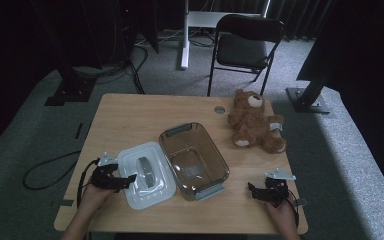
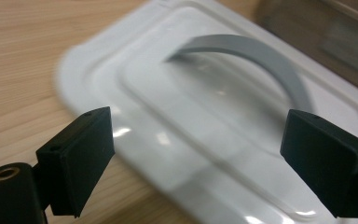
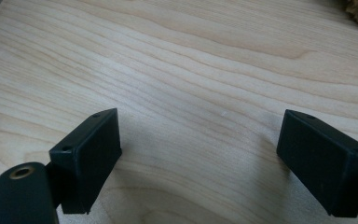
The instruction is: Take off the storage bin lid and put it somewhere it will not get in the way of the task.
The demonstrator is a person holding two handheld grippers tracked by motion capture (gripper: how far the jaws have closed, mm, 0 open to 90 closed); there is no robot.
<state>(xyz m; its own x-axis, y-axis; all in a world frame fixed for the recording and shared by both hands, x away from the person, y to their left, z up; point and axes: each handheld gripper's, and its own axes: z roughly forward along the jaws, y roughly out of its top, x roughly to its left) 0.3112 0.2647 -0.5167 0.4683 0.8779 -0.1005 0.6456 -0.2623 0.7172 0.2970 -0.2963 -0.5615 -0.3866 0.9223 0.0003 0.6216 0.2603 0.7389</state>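
Observation:
A white lid [image 1: 146, 176] with a grey arched handle [image 1: 145, 170] lies flat on the table, left of a clear brown-tinted tub [image 1: 194, 160] with grey latches. A brown teddy bear [image 1: 254, 122] lies at the back right. My left gripper [image 1: 126, 180] is open at the lid's left edge; in the left gripper view its jaws stand wide apart over the lid [image 2: 205, 121], with the handle [image 2: 256, 56] ahead. My right gripper [image 1: 253, 190] is open near the front right edge; its jaws stand wide apart over bare wood [image 3: 196, 93].
The wooden table [image 1: 130, 115] has a small round hole cover [image 1: 219, 109] at the back. A black folding chair [image 1: 245, 45] stands behind the table. Cables [image 1: 45, 170] lie on the grey carpet at the left.

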